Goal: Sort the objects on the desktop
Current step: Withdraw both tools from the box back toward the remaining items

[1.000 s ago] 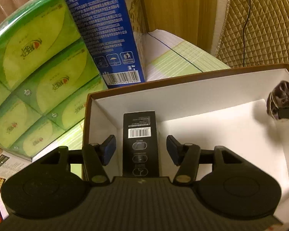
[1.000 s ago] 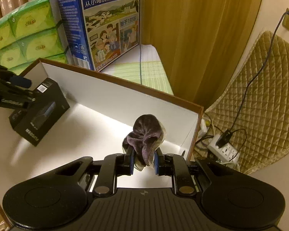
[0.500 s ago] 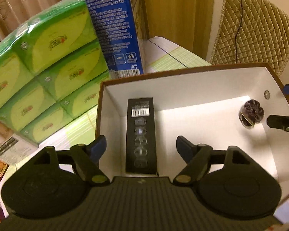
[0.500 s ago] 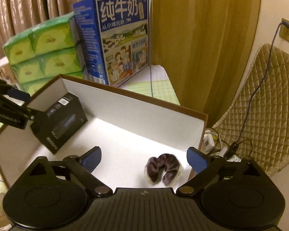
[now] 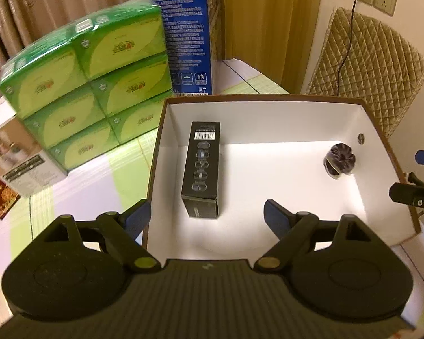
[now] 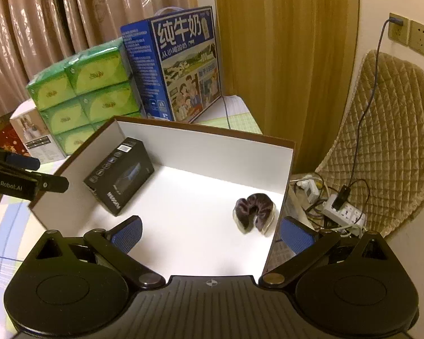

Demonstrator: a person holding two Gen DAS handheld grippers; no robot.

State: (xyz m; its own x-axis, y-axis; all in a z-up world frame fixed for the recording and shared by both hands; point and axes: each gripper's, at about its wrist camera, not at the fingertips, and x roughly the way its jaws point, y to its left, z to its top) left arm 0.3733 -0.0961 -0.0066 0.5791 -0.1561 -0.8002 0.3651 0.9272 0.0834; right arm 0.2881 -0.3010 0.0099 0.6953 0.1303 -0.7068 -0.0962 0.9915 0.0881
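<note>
The left claw hung wide open and empty over the near left corner of the tray, with the black box lying just ahead between its fingers, untouched. The right claw was also spread wide and empty, one finger inside the tray and one outside its right wall; the scrunchie lay ahead, near that wall. The box lay flat by the left wall, its long axis running toward the far wall, barcode end farthest. Bare white floor separated the two items. Tissue packs and a milk carton stood on the tabletop behind.
</note>
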